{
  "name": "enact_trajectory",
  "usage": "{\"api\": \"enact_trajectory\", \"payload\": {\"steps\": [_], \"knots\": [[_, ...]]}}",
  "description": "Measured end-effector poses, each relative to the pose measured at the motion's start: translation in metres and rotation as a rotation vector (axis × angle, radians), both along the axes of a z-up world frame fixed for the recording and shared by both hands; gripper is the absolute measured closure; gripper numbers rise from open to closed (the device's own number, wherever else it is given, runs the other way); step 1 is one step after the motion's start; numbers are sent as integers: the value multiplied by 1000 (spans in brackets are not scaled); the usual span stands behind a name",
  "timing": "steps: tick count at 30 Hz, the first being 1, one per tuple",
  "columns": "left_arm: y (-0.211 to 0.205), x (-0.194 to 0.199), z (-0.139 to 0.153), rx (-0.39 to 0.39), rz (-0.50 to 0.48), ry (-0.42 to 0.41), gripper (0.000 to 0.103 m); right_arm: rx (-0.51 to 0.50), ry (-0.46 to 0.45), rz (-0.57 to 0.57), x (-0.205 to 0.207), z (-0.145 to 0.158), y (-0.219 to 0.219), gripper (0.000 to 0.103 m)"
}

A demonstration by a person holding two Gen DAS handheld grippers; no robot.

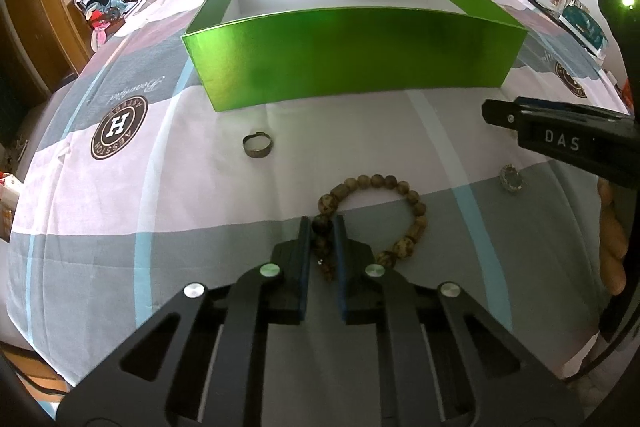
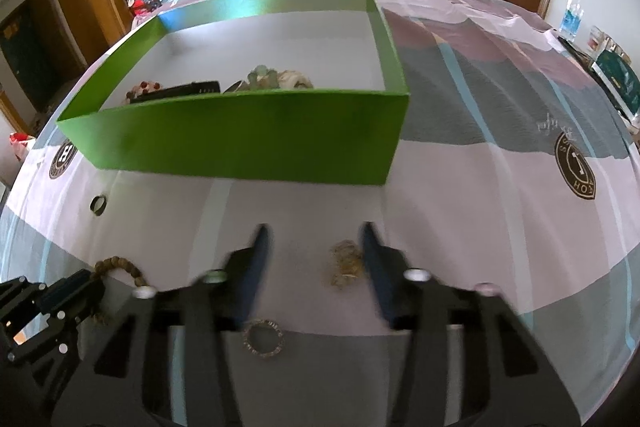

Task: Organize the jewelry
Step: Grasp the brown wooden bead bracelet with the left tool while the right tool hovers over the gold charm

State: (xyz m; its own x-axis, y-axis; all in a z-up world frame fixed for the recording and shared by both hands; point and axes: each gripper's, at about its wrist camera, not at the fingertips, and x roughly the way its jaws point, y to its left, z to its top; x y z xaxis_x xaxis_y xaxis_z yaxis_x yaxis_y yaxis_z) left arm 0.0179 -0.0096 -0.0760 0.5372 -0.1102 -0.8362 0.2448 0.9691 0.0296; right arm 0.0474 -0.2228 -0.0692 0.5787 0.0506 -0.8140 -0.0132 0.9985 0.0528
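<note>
- The left gripper (image 1: 323, 223) is pinching one side of the brown wooden bead bracelet (image 1: 400, 215), lying on the striped tablecloth (image 1: 120, 227) before the shiny green cardboard box (image 1: 352, 55).
- The right gripper (image 2: 316, 239) is hovering spread wide around a small gold trinket (image 2: 346, 263), untouched.
- A dark metal ring (image 1: 257, 145) is sitting near the box.

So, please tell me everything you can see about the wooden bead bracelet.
The bead bracelet is a loop of round beads that look like wood, brown and tan with dark mottling, strung closely together. It lies flat on the striped tablecloth, in front of the green box and apart from it. The left gripper is shut on its near-left side, with a few darker beads pinched between the fingers. In the right wrist view only part of the loop shows, beside that gripper.
</note>
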Motion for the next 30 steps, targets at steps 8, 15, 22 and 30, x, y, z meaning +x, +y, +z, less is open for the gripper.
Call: {"api": "enact_trajectory", "payload": {"steps": [8,15,22,30], "knots": [[0,0,1,-7,4,5,92,11,-1,13,-5,1,0,85],[3,3,1,-11,13,9,92,77,-5,-20,-14,12,-14,54],[3,4,1,-12,13,10,92,49,-13,13,-13,12,-4,54],[7,7,1,-31,11,14,92,7,31,33,-9,-5,6,76]]}}
